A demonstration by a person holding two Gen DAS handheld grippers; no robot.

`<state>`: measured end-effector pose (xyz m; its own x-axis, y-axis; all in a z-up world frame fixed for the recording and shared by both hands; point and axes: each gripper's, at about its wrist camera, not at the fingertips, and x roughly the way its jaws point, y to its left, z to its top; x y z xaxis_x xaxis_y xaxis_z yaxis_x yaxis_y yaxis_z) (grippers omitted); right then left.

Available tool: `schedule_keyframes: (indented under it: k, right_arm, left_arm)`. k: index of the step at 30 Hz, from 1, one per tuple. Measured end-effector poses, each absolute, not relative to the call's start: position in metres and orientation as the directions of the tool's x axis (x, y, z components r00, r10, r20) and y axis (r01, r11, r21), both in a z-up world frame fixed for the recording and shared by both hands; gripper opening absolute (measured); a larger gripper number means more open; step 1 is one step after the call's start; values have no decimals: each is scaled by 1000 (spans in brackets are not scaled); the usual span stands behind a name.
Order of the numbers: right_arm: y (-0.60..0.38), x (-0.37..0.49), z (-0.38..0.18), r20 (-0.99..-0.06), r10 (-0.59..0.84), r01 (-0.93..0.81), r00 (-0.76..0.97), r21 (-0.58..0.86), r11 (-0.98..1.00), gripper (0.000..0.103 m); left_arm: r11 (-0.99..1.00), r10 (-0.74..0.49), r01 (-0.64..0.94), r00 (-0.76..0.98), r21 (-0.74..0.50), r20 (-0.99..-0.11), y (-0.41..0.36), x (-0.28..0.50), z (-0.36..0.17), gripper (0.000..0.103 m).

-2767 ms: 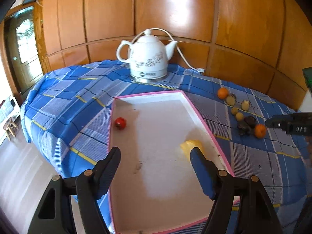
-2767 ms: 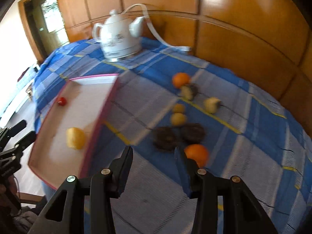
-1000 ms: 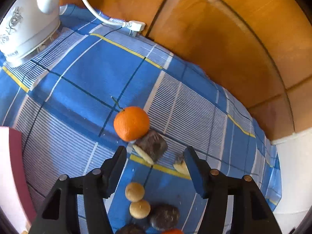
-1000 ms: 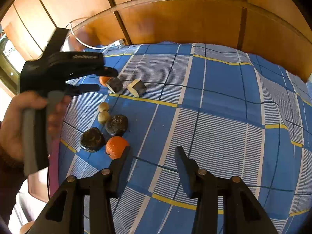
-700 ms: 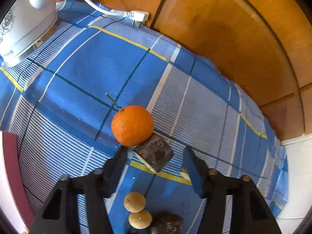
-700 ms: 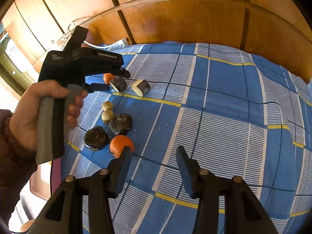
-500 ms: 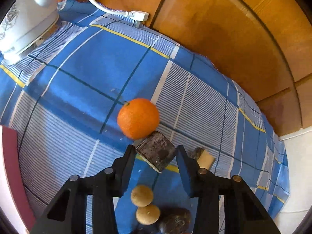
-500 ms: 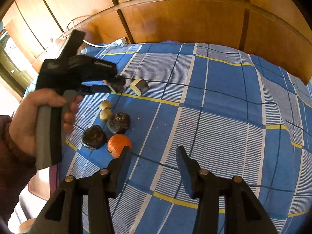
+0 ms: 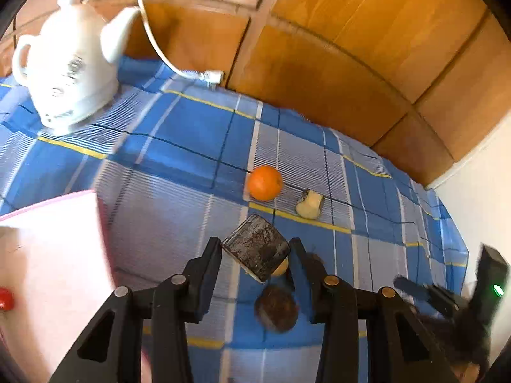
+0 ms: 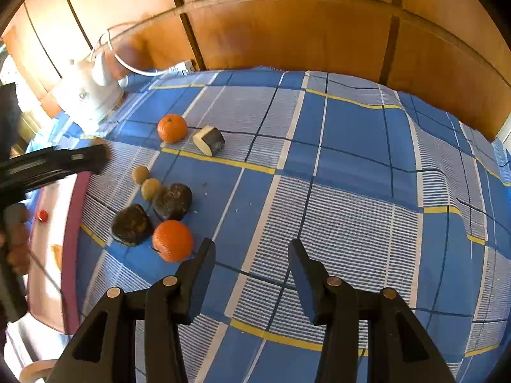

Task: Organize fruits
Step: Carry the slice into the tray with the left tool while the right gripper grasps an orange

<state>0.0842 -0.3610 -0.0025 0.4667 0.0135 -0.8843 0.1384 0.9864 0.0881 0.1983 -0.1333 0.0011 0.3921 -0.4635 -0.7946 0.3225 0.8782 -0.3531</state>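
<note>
My left gripper point(image 9: 255, 252) is shut on a dark-skinned cut fruit piece point(image 9: 257, 250) and holds it above the blue checked cloth. Behind it on the cloth lie an orange point(image 9: 265, 182) and a pale cut piece point(image 9: 309, 204). A dark round fruit point(image 9: 276, 308) shows under the held piece. My right gripper point(image 10: 250, 268) hovers open over bare cloth, with a second orange point(image 10: 172, 240) just beside its left finger. Two dark fruits point(image 10: 131, 224) and two small tan fruits point(image 10: 150, 188) lie beyond it. The left gripper point(image 10: 95, 159) appears blurred at the left edge.
A pink-rimmed white tray point(image 9: 99, 217) lies at the left and holds a small red fruit point(image 10: 42, 215) and a yellow fruit point(image 10: 57, 252). A white kettle point(image 9: 67, 73) with a cord stands at the back left. A wooden wall borders the table.
The left gripper closed on the dark cut piece beside the orange, lifted it off the cloth and swung left toward the tray. The right gripper stayed still.
</note>
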Motion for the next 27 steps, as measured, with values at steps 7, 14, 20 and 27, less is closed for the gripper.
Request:
schedule_keyframes:
  k: [7, 14, 20, 27]
  right_arm:
    - [-355, 84, -9, -874, 3, 116, 486, 68, 991, 48]
    - [-322, 110, -1, -864, 68, 46, 499, 105, 993, 48]
    - [-278, 175, 5, -844, 98, -18, 527, 104, 994, 50]
    - [-261, 251, -23, -886, 23, 20, 463, 36, 999, 57]
  left_arm:
    - [874, -466, 370, 463, -313, -753, -82, 152, 13, 43]
    - [888, -440, 368, 507, -275, -741, -43, 120, 14, 43]
    - [893, -438, 348, 532, -284, -725, -17, 106, 10, 43]
    - [900, -432, 319, 546, -298, -718, 8, 97, 6, 43]
